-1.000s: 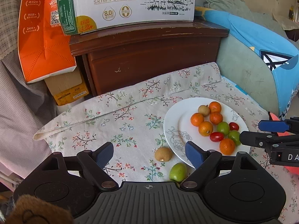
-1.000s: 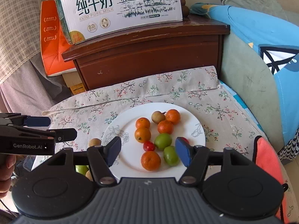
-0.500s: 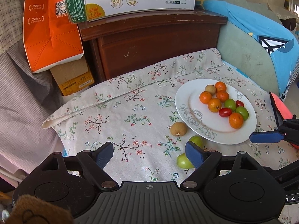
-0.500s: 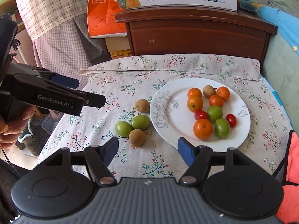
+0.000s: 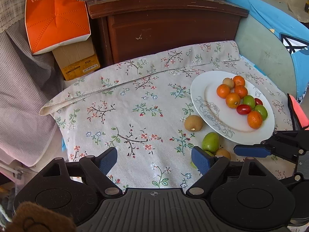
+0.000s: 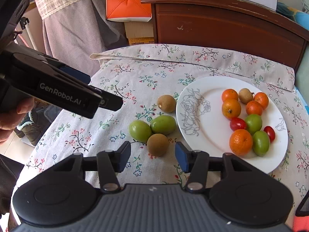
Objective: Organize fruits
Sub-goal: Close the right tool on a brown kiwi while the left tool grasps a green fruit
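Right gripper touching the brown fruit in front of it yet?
Apart. In the right wrist view the right gripper is open, and the brown fruit lies on the tablecloth between and just beyond both fingertips, with cloth visible on either side.

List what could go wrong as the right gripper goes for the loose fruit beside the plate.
1. The brown fruit in front of the open right gripper touches two green fruits; closing may knock them rolling across the cloth.
2. The plate rim is close beside the gripper's right finger and could get bumped.
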`<state>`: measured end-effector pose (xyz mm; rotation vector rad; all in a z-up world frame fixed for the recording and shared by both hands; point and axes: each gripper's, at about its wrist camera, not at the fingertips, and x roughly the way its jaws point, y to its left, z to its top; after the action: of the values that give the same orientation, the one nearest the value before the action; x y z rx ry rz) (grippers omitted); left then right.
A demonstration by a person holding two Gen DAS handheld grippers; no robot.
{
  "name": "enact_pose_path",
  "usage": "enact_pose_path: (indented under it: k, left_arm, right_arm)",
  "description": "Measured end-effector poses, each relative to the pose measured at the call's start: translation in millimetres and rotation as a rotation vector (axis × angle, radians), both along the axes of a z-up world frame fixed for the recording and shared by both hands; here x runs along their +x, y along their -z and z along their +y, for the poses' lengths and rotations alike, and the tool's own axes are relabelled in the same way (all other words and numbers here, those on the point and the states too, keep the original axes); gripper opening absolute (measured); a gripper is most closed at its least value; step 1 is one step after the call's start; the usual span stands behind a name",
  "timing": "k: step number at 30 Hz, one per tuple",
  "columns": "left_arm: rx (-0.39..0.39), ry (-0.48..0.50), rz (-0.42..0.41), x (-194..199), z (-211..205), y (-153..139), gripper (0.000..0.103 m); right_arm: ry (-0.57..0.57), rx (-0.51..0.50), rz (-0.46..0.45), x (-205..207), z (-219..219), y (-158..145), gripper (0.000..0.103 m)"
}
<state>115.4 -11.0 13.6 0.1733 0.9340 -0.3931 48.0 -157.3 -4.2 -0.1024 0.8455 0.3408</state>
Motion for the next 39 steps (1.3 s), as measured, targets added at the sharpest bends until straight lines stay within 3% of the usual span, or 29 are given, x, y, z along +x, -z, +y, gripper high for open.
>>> enact_pose_path:
  k: [3, 12, 28, 39]
  left_arm:
    - [-0.025, -0.001, 0.016, 0.6, 1.7, 1.1, 0.086]
    - [-0.055, -0.004, 0.036, 1.1, 2.1, 3.7, 0.085]
    - [-0.055, 0.072, 0.04, -10.7, -21.6, 14.6, 0.085]
    - [-0.026, 0.139, 0.03, -18.0, -50.4, 29.1, 0.083]
  right_arm:
    - [-0.001, -0.017, 0.001, 4.4, 3.4, 4.3, 0.048]
    - [-0.015, -0.04, -0.001, 8.0, 5.2, 11.4, 0.027]
    - [-0.024, -0.019, 0.047, -9.5, -6.2, 5.9, 0.026]
    - [0.069, 0.017, 0.113, -21.5, -36.4, 2.2, 0.026]
